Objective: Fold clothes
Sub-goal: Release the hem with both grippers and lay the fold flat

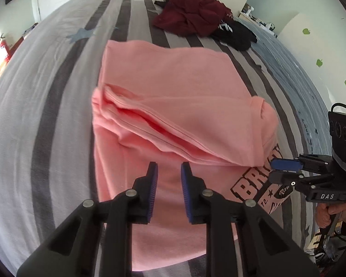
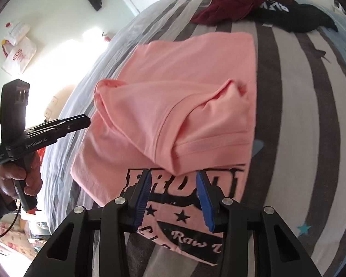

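One pink shirt (image 1: 173, 97) lies half-folded under two hand-held grippers, left (image 1: 169, 170) and right (image 2: 173, 180), both parted and empty

Printed in black on the pink T-shirt (image 2: 173, 106): "Raw", beneath large block letters partly covered by a fold. On the left gripper (image 2: 80, 122) body: "GenRobot.AI". On the right gripper (image 1: 279, 168): "DAS". On a white bag (image 2: 19, 57) against the wall: "EOS".

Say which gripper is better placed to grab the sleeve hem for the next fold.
Probably right. The right gripper hangs open just short of the pink shirt's folded sleeve hem, while the left gripper faces plain fabric.
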{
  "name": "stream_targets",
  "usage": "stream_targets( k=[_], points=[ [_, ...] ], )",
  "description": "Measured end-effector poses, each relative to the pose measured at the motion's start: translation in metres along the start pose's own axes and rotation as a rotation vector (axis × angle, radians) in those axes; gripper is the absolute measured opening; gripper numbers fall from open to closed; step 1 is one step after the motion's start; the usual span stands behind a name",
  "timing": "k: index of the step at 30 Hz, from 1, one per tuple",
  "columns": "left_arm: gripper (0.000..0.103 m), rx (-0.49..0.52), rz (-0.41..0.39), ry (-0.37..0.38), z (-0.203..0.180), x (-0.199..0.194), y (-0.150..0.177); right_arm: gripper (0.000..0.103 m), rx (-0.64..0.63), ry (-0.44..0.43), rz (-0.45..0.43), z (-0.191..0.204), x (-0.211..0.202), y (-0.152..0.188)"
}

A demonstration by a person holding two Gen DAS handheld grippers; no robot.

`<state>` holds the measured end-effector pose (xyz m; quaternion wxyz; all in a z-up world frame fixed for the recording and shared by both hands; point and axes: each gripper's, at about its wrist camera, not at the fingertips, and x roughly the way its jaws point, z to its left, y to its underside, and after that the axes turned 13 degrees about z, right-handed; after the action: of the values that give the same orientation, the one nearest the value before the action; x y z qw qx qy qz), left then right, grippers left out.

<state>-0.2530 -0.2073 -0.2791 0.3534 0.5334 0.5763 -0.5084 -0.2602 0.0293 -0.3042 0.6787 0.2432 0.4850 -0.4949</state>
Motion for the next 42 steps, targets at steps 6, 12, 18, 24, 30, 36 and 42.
stream_targets(
  k=[6,12,18,24,30,36,42],
  points=[
    [0.016,0.007,0.008,-0.003,-0.005,0.019,-0.030,0.029,0.003,0.037,-0.006,0.007,0.019,-0.021],
    [0.016,-0.013,-0.072,-0.050,0.012,0.012,-0.098,0.029,0.000,0.096,-0.149,-0.013,-0.011,-0.104],
    [0.016,-0.077,-0.164,-0.054,0.038,-0.014,-0.140,0.029,0.093,0.101,-0.286,-0.045,-0.053,-0.184],
    [0.016,-0.040,-0.137,0.009,0.030,-0.020,-0.107,0.029,0.013,0.022,-0.267,-0.031,-0.058,-0.150],
    [0.016,0.011,-0.046,-0.006,0.017,0.022,-0.097,0.029,-0.079,0.006,-0.095,-0.010,0.002,-0.120],
    [0.016,-0.064,-0.057,-0.050,0.037,0.044,-0.133,0.029,0.015,0.092,-0.144,-0.031,0.026,-0.178],
    [0.016,-0.098,-0.091,-0.065,0.051,0.042,-0.143,0.027,0.121,0.101,-0.157,-0.064,0.026,-0.234]
  ],
)
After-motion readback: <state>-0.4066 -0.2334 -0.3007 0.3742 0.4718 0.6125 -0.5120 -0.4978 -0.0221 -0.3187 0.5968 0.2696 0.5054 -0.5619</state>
